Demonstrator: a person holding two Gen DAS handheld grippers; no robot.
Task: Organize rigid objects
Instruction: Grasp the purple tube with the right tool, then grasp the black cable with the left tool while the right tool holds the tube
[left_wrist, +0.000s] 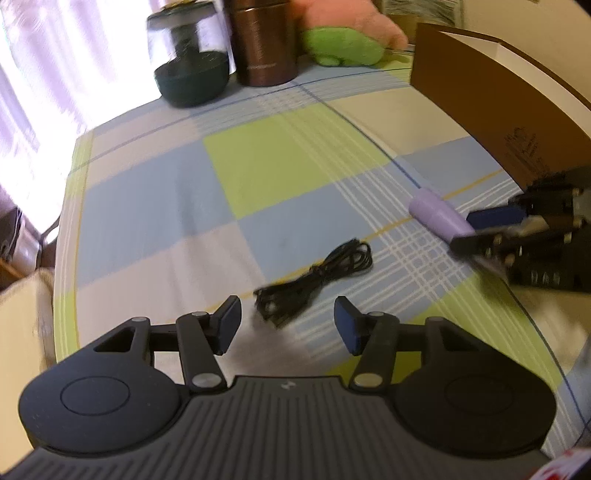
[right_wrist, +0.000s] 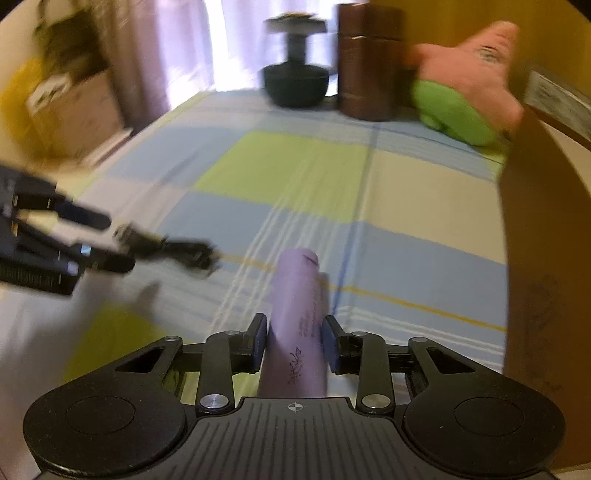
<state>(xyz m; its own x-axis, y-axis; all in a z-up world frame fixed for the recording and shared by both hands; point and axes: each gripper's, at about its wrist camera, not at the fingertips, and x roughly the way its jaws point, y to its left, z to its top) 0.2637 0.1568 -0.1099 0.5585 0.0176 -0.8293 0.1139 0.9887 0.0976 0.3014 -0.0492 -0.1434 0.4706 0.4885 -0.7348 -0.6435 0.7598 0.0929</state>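
Observation:
A lilac cylindrical tube (right_wrist: 297, 314) lies on the checked tablecloth (right_wrist: 288, 166), pointing away from me. My right gripper (right_wrist: 294, 343) is shut on it, both pads pressed on its sides near the close end. In the left wrist view the same tube (left_wrist: 439, 216) sticks out of the right gripper (left_wrist: 476, 230) at the right. A bundled black cable (left_wrist: 314, 280) lies on the cloth just ahead of my left gripper (left_wrist: 288, 321), which is open, with the cable's near end between the fingertips but untouched. The right wrist view shows the left gripper (right_wrist: 118, 242) and the cable (right_wrist: 177, 251) at the left.
An open brown cardboard box (left_wrist: 498, 107) stands along the right side. At the far edge stand a dark lamp-like jar (left_wrist: 192, 62), a brown canister (left_wrist: 264, 44) and a pink and green plush toy (left_wrist: 343, 40). Curtains hang behind the table.

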